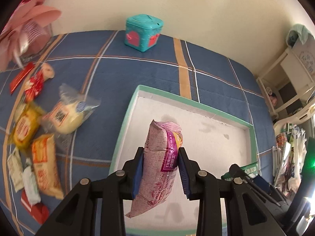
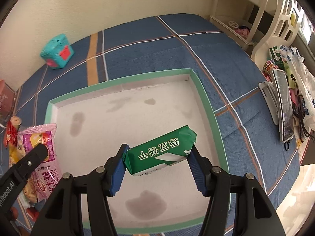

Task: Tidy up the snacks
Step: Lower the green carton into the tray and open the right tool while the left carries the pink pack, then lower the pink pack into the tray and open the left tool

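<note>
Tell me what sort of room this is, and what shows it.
Probably a bedroom at home: the snacks and the green-rimmed tray lie on a blue plaid bedspread against a wall, with cream furniture and a cluttered side table beside it.

Pink snack packet (image 1: 159,163), green snack packet (image 2: 163,151).
Blue plaid bedspread (image 2: 149,47) with white and orange lines; white tray (image 2: 204,96) with a green rim; teal box (image 1: 143,32).

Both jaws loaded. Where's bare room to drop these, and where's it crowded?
The white tray floor is bare, only stained. Blue bedspread between tray and teal box is free too. Crowded: snack pile left of the tray.
</note>
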`<state>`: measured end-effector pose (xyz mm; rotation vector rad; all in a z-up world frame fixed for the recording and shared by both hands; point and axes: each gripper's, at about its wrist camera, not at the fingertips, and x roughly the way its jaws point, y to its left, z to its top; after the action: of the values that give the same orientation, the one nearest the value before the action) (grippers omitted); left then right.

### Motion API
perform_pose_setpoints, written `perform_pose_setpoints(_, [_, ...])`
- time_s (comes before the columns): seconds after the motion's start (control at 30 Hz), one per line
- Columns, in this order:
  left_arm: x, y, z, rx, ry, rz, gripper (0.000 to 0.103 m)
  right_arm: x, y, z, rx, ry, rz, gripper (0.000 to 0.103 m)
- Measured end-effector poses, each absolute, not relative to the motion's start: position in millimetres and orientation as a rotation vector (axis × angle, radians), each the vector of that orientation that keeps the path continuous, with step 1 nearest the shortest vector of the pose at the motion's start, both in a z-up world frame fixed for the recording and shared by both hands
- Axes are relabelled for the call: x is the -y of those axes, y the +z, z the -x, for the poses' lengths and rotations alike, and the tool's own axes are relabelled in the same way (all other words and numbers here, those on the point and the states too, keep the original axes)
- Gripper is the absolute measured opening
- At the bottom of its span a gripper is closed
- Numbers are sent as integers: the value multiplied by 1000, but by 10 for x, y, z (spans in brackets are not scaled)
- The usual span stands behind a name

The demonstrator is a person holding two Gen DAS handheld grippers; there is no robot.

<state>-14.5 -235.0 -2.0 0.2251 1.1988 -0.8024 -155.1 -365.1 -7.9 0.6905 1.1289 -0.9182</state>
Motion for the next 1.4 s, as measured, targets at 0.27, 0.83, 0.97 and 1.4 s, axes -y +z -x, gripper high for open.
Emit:
perform_pose_setpoints(0.27, [2539, -187, 46, -1203, -819, -255, 36, 3746, -187, 1350, -1152, -911, -664, 61])
perform_pose_setpoints(0.83, [2611, -252, 41, -1083, -818, -307, 68, 3747, -110, 1370, -1097, -962, -636, 88])
perform_pose_setpoints(0.97, [2621, -332, 60, -1070, -826, -313, 69, 3738, -84, 1396, -1098, -968, -633, 88])
perform_pose_setpoints(1.4, [2602, -578, 140, -1094, -827, -333, 69, 3714, -90, 1424, -1116, -967, -629, 88])
